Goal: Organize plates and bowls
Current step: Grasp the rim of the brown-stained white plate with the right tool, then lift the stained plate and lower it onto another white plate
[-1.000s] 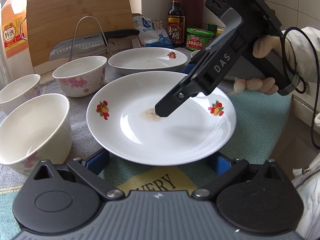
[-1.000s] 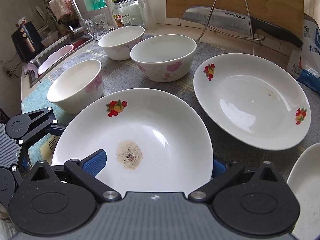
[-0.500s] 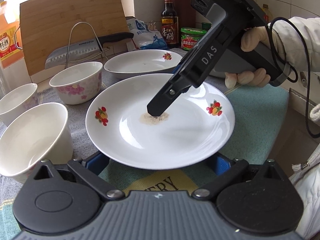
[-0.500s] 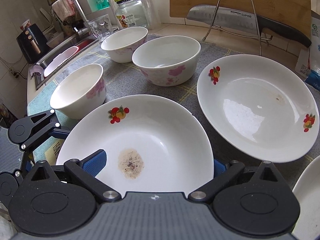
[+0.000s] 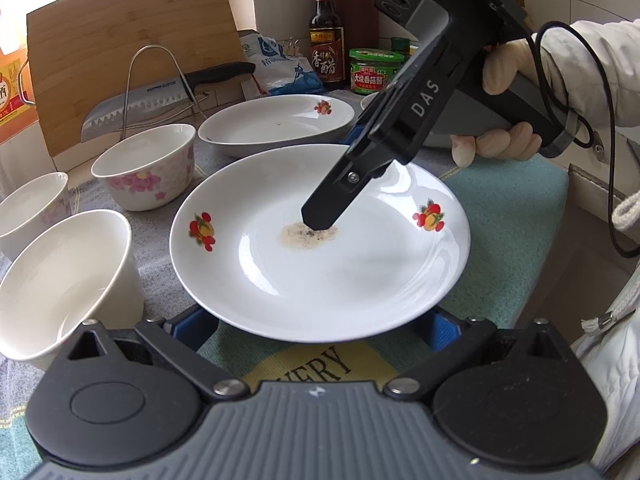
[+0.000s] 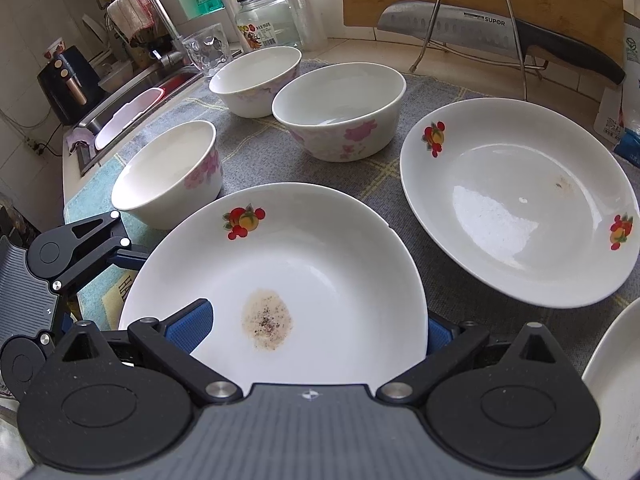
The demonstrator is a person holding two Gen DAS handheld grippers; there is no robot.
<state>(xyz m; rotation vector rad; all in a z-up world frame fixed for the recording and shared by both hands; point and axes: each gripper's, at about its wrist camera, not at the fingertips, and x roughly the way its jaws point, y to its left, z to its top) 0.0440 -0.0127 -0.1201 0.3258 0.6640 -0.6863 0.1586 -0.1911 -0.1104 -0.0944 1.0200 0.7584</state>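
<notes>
A kitchen counter [image 5: 516,216] spreads out ahead of my left camera, covered with a grey and teal cloth, and a wooden cutting board [image 5: 132,48] leans at the back. I count three flowered bowls [image 5: 146,166] on my left side and two fruit-printed plates. The near plate [image 5: 320,272] sits directly in front of me, its rim over my blue finger pads [image 5: 192,324]; my left gripper [image 5: 316,328] has its jaws spread wide, one pad showing at each side under the rim, though whether they touch the plate I cannot tell. The far plate [image 5: 276,122] lies just behind it. My right gripper [image 5: 320,220] reaches down over the near plate, its tip at a brownish peppered stain [image 5: 308,236]; a gloved hand [image 5: 504,120] holds its handle. A cleaver [image 5: 160,100] rests on a wire rack, with a sauce bottle [image 5: 326,52] and a green-lidded jar [image 5: 374,70] behind.

From my right camera, the sink [image 6: 132,100] and tap sit at far left. Again three bowls [image 6: 338,114], and here three plates: the stained plate [image 6: 320,272] close in, the second plate [image 6: 516,200] to the right, and an edge of a third plate [image 6: 616,380] at lower right. My right jaws are wide apart, one blue pad [image 6: 188,324] above the near plate's rim and the other mostly hidden behind it; I cannot tell whether they touch it. My left gripper [image 6: 132,254] shows at the plate's left edge.
</notes>
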